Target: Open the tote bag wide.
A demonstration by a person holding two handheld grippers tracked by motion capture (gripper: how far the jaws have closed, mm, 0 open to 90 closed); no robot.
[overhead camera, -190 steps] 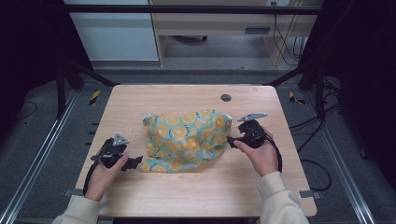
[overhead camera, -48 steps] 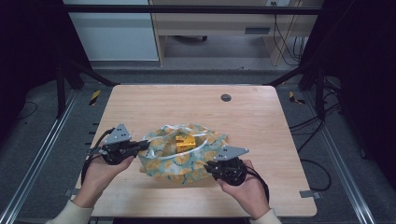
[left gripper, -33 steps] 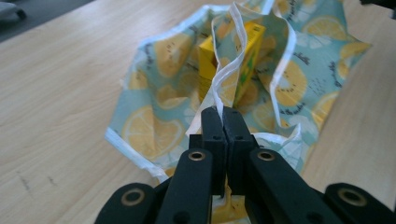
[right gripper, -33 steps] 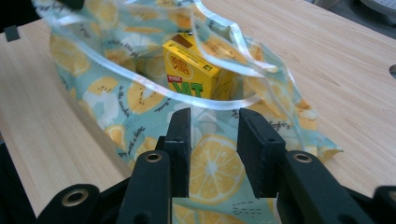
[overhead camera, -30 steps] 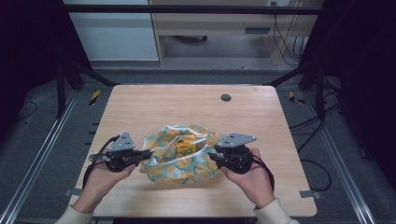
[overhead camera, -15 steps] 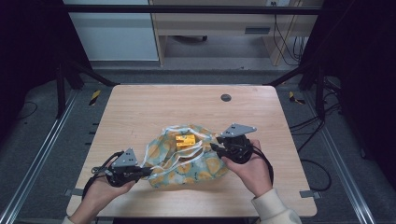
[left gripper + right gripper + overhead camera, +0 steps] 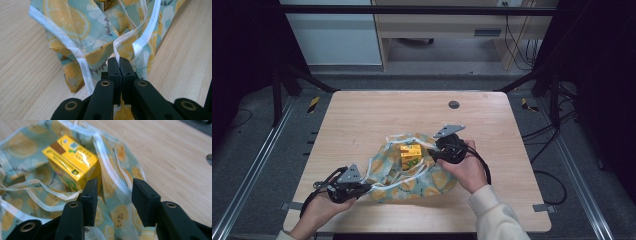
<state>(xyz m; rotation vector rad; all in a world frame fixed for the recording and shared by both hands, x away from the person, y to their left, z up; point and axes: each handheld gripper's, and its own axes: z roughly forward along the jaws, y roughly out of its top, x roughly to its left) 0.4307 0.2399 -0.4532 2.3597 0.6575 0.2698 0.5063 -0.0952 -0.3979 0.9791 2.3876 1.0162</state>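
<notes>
On table, left gripper clamped on lemon-print bag trim, right gripper apart over bag rim.

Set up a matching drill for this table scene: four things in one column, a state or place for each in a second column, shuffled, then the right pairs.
Things:
1. left gripper
2. right gripper
3. yellow carton
4. lemon-print bag

States or places:
A. lies open on the wooden table
B. jaws apart, over the bag's rim, pressing on nothing
C. sits inside the bag
D. jaws shut on the bag's white-edged strap

Pairs: 1-D, 2-B, 3-C, 4-A
</notes>
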